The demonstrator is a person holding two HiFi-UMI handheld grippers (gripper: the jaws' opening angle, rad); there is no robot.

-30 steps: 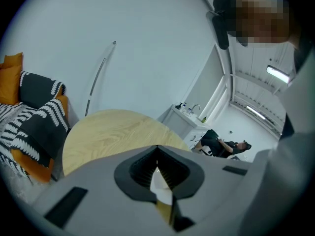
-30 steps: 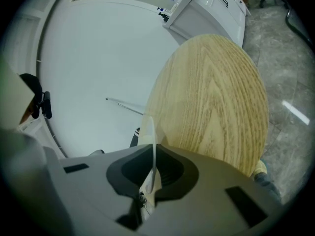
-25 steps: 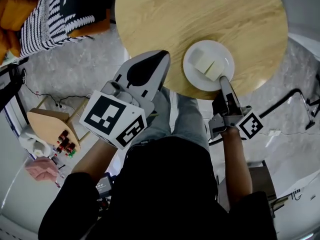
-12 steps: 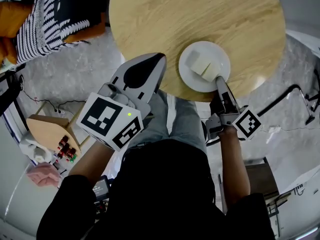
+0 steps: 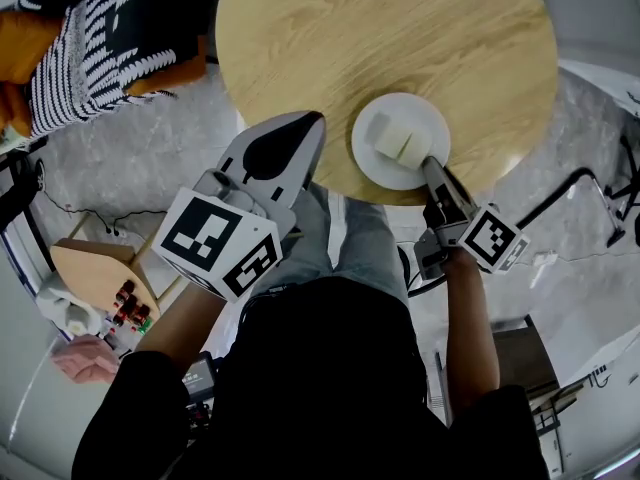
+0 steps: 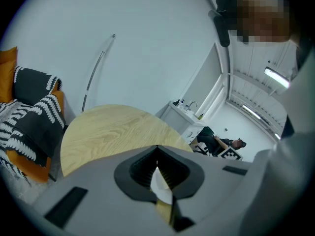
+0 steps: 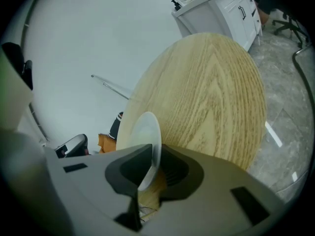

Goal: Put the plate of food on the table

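Plate (image 5: pixel 430 126) with food (image 5: pixel 393 136) sits on table (image 5: pixel 380 38), near its edge. Right gripper (image 5: pixel 432 168) jaws opening, plate rim between them. Left gripper (image 5: pixel 305 128) jaws pressed together.

white plate (image 5: pixel 430 126), light wood-grain table (image 5: pixel 380 38)
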